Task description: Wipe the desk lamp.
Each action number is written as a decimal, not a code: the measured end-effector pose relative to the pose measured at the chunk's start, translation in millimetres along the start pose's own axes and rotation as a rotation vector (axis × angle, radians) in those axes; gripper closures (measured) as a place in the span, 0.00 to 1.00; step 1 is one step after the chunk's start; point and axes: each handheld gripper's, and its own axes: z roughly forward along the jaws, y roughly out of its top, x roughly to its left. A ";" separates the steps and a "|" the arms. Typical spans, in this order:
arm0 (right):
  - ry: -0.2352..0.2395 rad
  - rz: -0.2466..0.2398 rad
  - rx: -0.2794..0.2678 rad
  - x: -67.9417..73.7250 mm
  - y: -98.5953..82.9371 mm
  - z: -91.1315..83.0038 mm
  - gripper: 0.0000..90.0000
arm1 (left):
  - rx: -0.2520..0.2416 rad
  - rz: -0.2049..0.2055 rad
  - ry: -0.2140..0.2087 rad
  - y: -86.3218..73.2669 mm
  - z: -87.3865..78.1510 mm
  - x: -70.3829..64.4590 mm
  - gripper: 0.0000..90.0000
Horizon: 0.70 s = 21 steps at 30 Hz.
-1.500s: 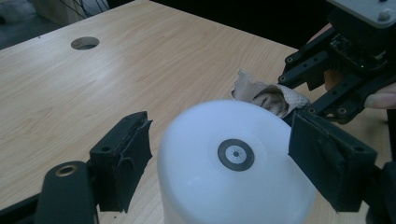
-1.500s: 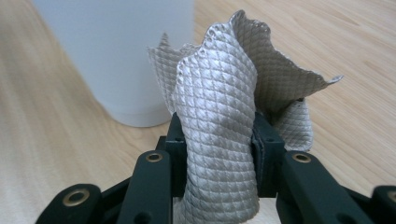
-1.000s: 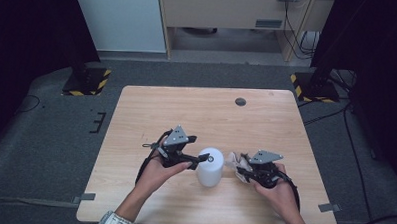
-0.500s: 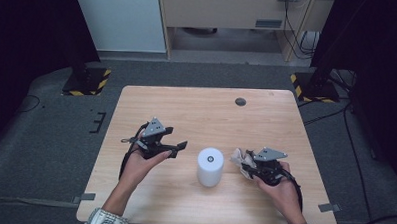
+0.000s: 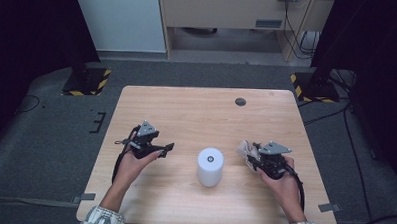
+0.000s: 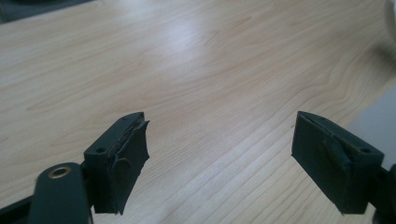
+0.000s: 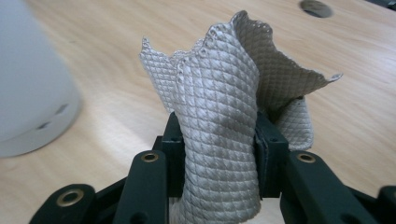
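A torn sheet of paper towel in one gripper, the roll standing alone on the table

The right gripper (image 5: pixel 250 155) is clamped on a quilted paper sheet (image 7: pixel 224 107), apparently already off the white roll (image 5: pixel 210 166) upright mid-table; the left gripper (image 5: pixel 165 150) hangs wide open, empty; wiping or placing likely remains

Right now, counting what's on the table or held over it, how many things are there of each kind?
Paper towel rolls: 1, the white roll standing upright.
Torn paper towel sheets: 1, the sheet clamped in the right gripper.
Grippers: 2, with the left gripper open and holding nothing.
Total: 4
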 end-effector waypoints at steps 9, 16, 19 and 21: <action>-0.073 0.011 0.028 -13.1 9.3 28.6 0.69 | 0.085 -0.005 0.033 -13.3 12.7 5.9 0.16; -0.055 0.054 0.069 -20.0 9.4 49.3 0.65 | 0.114 0.010 0.040 -17.5 17.4 3.4 0.15; -0.043 0.083 0.079 -22.3 8.1 53.9 0.61 | 0.123 0.008 0.045 -19.0 19.1 3.7 0.15; -0.038 0.098 0.086 -24.1 6.8 56.3 0.56 | 0.127 0.009 0.047 -19.5 19.6 3.9 0.14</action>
